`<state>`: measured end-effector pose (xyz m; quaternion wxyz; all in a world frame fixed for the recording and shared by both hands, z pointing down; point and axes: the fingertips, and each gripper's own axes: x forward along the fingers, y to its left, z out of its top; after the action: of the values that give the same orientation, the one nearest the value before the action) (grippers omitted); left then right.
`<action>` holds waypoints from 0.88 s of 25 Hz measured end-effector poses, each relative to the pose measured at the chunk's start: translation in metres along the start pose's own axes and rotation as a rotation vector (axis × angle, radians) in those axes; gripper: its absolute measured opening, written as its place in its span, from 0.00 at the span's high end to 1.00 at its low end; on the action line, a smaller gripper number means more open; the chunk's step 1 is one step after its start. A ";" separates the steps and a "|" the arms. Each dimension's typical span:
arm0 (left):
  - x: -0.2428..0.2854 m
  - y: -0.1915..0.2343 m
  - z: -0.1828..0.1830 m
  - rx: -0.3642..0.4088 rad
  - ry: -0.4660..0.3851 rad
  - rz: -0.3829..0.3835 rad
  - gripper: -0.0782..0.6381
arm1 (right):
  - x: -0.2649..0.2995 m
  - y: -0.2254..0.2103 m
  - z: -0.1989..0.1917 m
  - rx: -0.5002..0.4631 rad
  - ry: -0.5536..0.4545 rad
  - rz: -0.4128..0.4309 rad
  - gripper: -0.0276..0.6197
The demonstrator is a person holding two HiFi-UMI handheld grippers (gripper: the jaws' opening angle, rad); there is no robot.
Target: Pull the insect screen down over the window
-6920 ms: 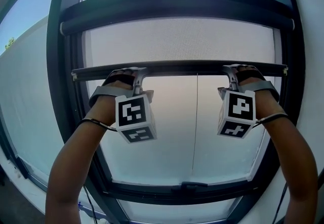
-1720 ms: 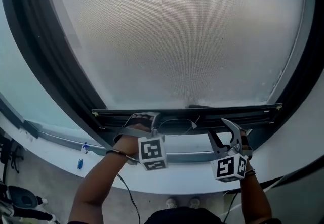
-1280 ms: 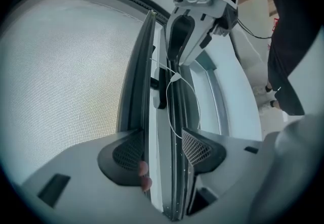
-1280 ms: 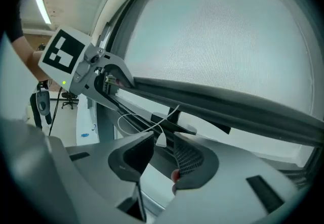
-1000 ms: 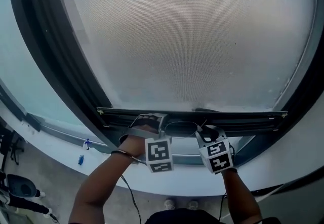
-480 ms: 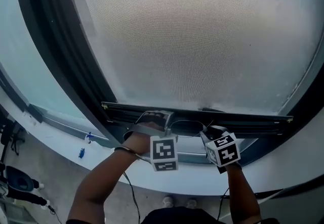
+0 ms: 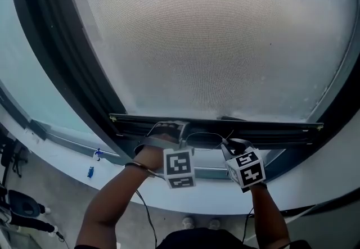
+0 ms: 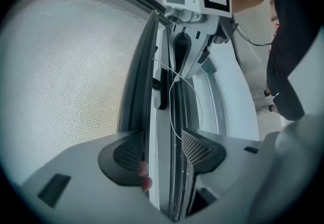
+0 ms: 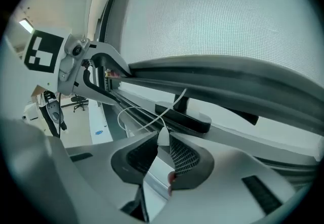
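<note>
The left claw (image 7: 171, 130) is clamped on the bar (image 7: 270, 128) of the screen (image 7: 214, 34), apparently so that the mesh is held down against its roller. The screen is drawn low over the window, its bar close to the sill (image 7: 56, 155). At mid-bar a cord (image 7: 203, 135) loops out. Its tab (image 9: 163, 137) is pinched between the closing jaws of the right claw (image 7: 228, 145) — likely for a final tug.

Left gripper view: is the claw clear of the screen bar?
No, the left claw has its pads clamped on the bar.
</note>
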<state>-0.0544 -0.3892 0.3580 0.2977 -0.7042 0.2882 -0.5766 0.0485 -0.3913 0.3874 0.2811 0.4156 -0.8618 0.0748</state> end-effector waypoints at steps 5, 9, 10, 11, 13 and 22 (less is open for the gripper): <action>0.000 0.001 0.003 -0.014 -0.016 0.005 0.56 | -0.021 0.007 -0.003 0.012 -0.040 -0.020 0.84; 0.000 0.002 0.003 -0.012 -0.017 0.012 0.56 | -0.039 0.020 -0.013 -0.005 -0.049 -0.016 0.84; 0.000 0.001 0.001 -0.006 -0.009 0.012 0.56 | -0.043 0.023 -0.019 -0.017 -0.045 -0.011 0.84; 0.000 0.001 0.002 -0.009 -0.011 0.013 0.56 | -0.046 0.027 -0.026 -0.032 -0.037 -0.008 0.84; 0.000 0.001 0.002 -0.009 -0.014 0.011 0.56 | -0.050 0.032 -0.044 -0.055 -0.008 -0.009 0.84; 0.000 0.000 0.000 -0.018 -0.018 -0.009 0.56 | -0.023 0.047 -0.136 -0.017 0.141 -0.048 0.84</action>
<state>-0.0548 -0.3892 0.3575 0.2912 -0.7132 0.2877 -0.5690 0.0824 -0.2961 0.4927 0.3461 0.4275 -0.8303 0.0898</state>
